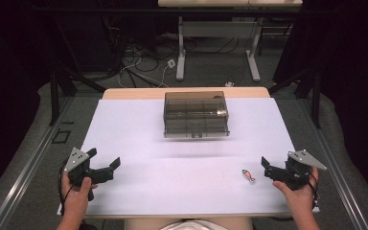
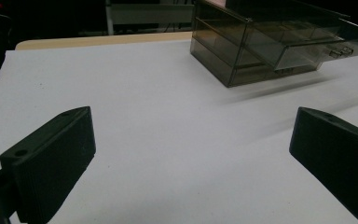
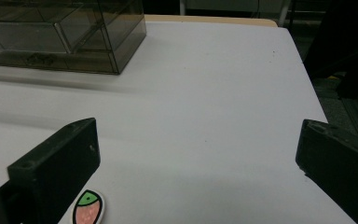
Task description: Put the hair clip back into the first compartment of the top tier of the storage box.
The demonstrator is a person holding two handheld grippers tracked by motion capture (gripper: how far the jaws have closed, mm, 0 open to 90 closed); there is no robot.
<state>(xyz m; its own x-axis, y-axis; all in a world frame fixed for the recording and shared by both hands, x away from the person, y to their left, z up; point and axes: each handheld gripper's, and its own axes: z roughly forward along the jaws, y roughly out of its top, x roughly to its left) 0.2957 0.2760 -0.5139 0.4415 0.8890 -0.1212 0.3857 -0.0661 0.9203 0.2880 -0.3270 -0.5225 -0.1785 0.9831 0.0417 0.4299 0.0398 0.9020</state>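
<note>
on the white table point(image 1: 182, 191) we hold the left gripper point(image 1: 106, 168) near its front left corner, jaws apart and empty. the smoky drawer box point(image 1: 195, 114) stands toward the back edge. the fish sticker point(image 1: 248, 175) lies just beside our right gripper point(image 1: 266, 167), jaws apart, near the front right corner.

This looks like a lab or recording studio. Dark curtains close in both sides, a black frame point(image 1: 57, 91) stands at the desk's point(image 1: 124, 92) far left corner, loose cables point(image 1: 139, 67) sprawl over grey carpet, and another white-legged workbench point(image 1: 220, 28) stands beyond the desk's far edge.
</note>
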